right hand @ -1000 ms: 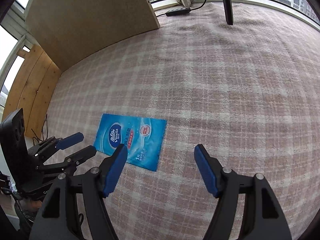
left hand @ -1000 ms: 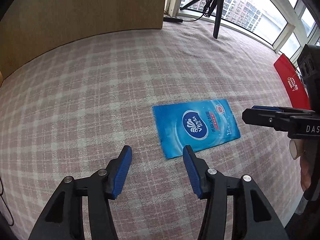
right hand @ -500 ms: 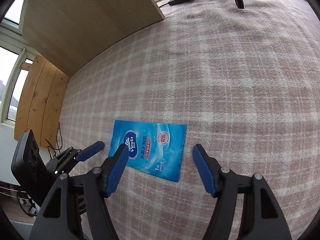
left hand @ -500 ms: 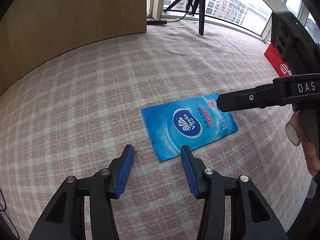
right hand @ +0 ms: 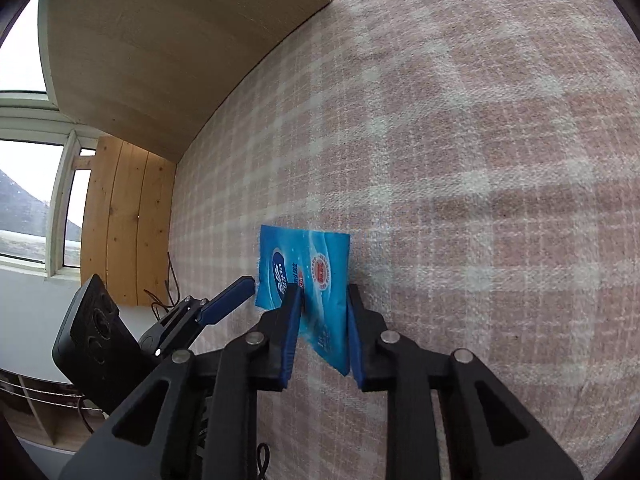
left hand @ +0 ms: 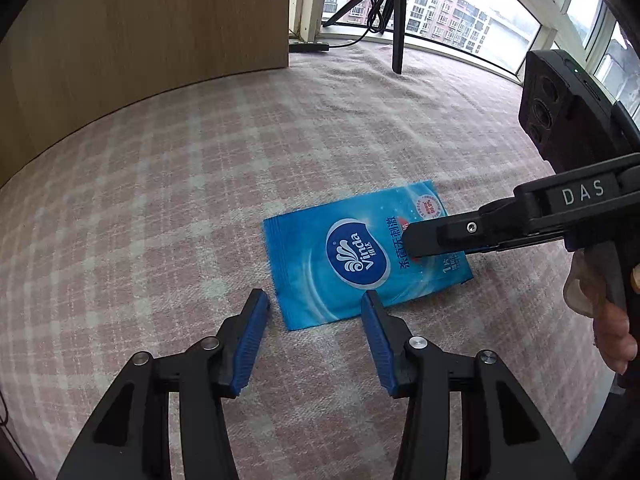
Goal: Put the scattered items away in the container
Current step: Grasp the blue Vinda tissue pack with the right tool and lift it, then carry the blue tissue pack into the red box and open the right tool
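1. Currently the right gripper (right hand: pixel 322 312) is closing around the blue Vinda wipe packet (left hand: pixel 360 256), lying flat on the checked cloth (left hand: pixel 200 180).
2. Thin film risking slipping free.
3. Left gripper (left hand: pixel 314 312), released, is hovering at the packet's six o'clock.

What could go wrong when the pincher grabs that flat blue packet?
The blue packet lies flat on the checked cloth, so the right gripper, whose jaws are closing around its edge, might pinch cloth too or slide off. The left gripper hangs open by the near corner and could nudge it.
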### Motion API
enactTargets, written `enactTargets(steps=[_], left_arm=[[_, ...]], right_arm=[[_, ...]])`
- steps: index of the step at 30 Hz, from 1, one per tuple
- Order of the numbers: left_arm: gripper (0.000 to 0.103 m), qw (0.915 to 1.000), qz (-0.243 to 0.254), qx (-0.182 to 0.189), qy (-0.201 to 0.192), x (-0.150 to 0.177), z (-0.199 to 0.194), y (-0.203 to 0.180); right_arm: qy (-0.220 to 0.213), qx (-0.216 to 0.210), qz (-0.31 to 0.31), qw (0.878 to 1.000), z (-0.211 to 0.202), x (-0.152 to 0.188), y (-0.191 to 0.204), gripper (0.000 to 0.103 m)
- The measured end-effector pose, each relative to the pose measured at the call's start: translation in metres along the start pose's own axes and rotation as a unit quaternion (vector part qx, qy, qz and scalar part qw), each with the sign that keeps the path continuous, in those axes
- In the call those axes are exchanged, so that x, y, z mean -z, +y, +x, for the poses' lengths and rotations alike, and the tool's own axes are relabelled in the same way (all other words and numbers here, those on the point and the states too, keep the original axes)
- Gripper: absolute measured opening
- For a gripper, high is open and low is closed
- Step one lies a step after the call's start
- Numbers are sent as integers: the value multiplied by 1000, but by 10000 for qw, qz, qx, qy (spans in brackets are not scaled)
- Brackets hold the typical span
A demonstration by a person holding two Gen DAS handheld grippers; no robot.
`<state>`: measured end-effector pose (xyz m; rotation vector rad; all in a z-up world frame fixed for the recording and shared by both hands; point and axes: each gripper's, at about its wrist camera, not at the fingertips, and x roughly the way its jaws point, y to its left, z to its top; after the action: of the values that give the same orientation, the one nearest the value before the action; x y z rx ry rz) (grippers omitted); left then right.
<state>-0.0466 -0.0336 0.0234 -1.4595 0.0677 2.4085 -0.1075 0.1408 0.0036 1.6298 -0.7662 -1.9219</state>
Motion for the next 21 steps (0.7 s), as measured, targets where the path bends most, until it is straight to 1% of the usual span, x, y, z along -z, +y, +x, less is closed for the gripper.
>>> enactTargets(steps=[4, 8, 11, 13, 16, 21], left_arm=[[45, 10000, 17, -33, 5, 0, 0, -1], [45, 9999, -142, 67, 3, 1, -3, 4], [45, 9993, -339, 149, 47, 4, -6, 10], [45, 9988, -454, 183, 70, 8, -9, 14], [45, 9980, -602, 177, 69, 15, -14, 20], [45, 9969, -786, 69, 59, 21, -23, 29]], right_arm=[[-8, 217, -234, 9995, 4, 3, 10, 18], [-118, 144, -240, 9995, 6, 7, 12, 13], [-264, 67, -261, 9993, -4, 10, 14, 9], [-432, 40, -314, 9986, -19, 12, 15, 7], [-789, 41, -365, 9962, -52, 18, 13, 6], [-1630, 250, -382, 9856, -127, 33, -2, 6]])
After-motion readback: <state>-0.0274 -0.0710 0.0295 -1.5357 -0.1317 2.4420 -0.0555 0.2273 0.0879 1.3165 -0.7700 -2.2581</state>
